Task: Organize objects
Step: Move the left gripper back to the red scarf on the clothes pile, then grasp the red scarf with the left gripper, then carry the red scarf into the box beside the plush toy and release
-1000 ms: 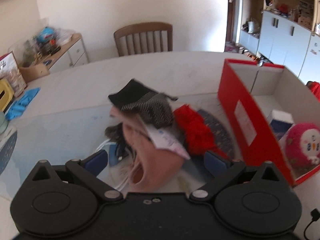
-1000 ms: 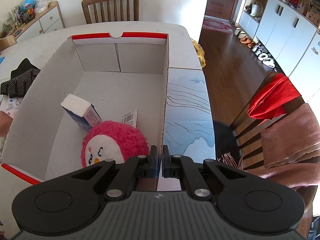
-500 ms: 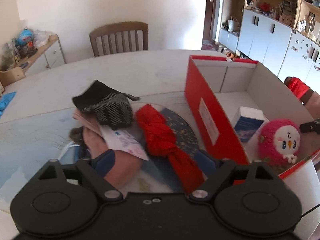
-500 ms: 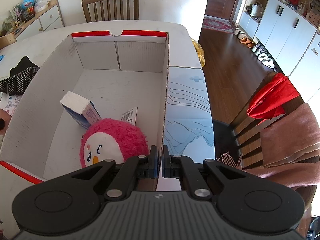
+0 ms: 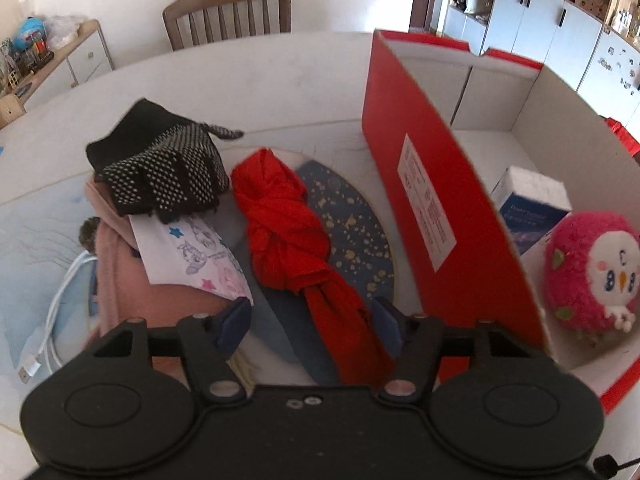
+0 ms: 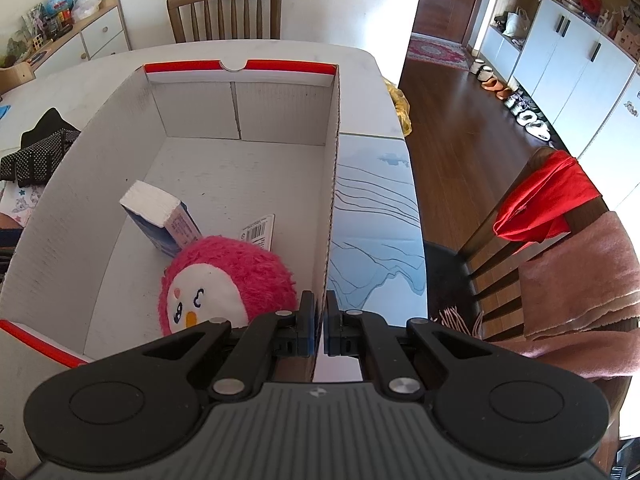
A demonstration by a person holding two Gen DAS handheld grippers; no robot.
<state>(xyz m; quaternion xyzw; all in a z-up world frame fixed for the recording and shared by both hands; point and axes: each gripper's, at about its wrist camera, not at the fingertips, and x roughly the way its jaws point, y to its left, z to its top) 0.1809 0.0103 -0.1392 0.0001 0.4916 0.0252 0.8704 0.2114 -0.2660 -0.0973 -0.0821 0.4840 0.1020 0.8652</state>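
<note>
A: We have the left gripper [image 5: 310, 322] spread wide, one finger on each side of the tail of the red cloth [image 5: 288, 232] — nothing is pinched yet. The cloth lies knotted on the table, on a dark speckled mat [image 5: 352, 232], with the box [image 5: 424, 216] just to its 3 o'clock.

B: And our right gripper [image 6: 320, 322] is clamped on the box wall, near the corner, with the wall running off toward 12 o'clock. Inside sit the pink plush toy [image 6: 224, 280] and a small blue carton [image 6: 160, 220].

A: The risk we see: the tail is the thin end. If we close only on that, the knotted bulk at 12 o'clock may hang and swing, and catch the tall red wall on the way over.

B: Or we scoop up a neighbour. The pink towel [image 5: 132, 280] with the printed cloth [image 5: 192, 248] and the dotted glove [image 5: 160, 168] lies at 9 o'clock, touching our left finger, so a sloppy close could drag that pile along.

A: The white cable [image 5: 52, 320] at 8 o'clock looks far enough off, we think.

B: If our right hand slackens — the box could skid when the cloth bumps it.
</note>
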